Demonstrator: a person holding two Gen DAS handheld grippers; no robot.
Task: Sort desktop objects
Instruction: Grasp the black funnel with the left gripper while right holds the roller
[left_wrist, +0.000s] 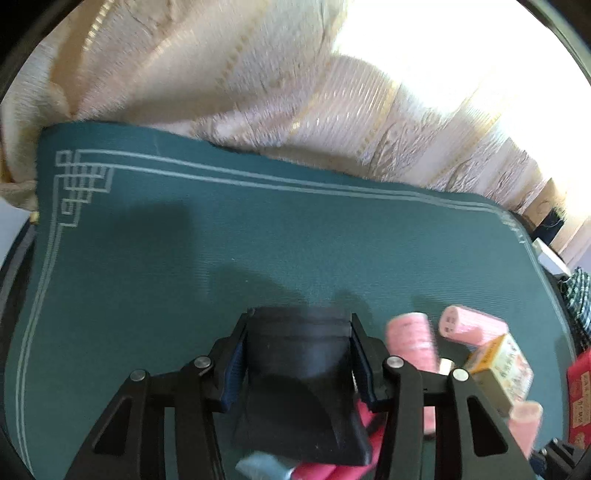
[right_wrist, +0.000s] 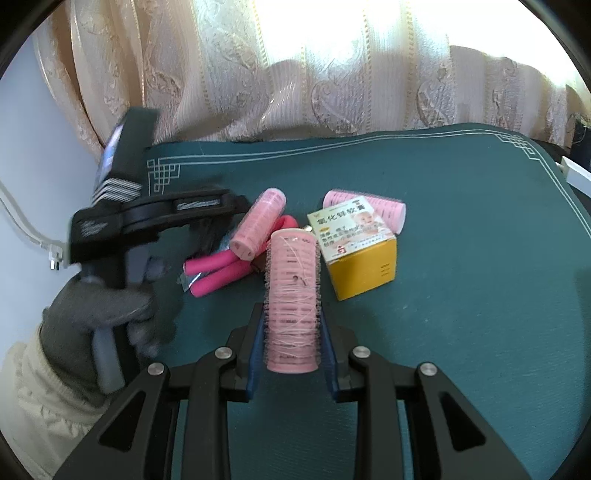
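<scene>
Cream brocade curtain (right_wrist: 295, 74) behind, sunlit; below it a dark green cloth desk mat with a pale line border (right_wrist: 461, 295) as the working surface. Clustered near the mat's middle: a yellow and white cardboard medicine box with printed characters (right_wrist: 356, 247), two pink cylindrical hair rollers lying loose, one (right_wrist: 258, 223) propped across a hot-pink foam-handled hand grip (right_wrist: 221, 267), the other (right_wrist: 384, 208) tucked behind the box and touching it. A red packet (left_wrist: 580, 395) at the far right edge in the left wrist view, well apart from the cluster.

Right gripper (right_wrist: 293, 332) pinching a third pink bristled hair roller with loose threads (right_wrist: 293, 295), jaws closed on its sides, its axis running forward along the fingers, apparently lifted clear of the mat; likely held that way to carry it off to a sorted spot without snagging the box beside it.

Left gripper (left_wrist: 299, 354) closed on a black soft fabric pouch (left_wrist: 301, 384), pressed flat between the blue pads (left_wrist: 232, 369), hanging above the pink grip. Seen from the right wrist view, gripped by a grey-gloved hand (right_wrist: 99, 321), blurred, so probably in motion.

Judged early in the sorting: most items unsorted in one heap. Next likely need: separate bare zones on the mat, rollers together, pouch elsewhere. Risk: roller bristles or threads catching the pads on release.
</scene>
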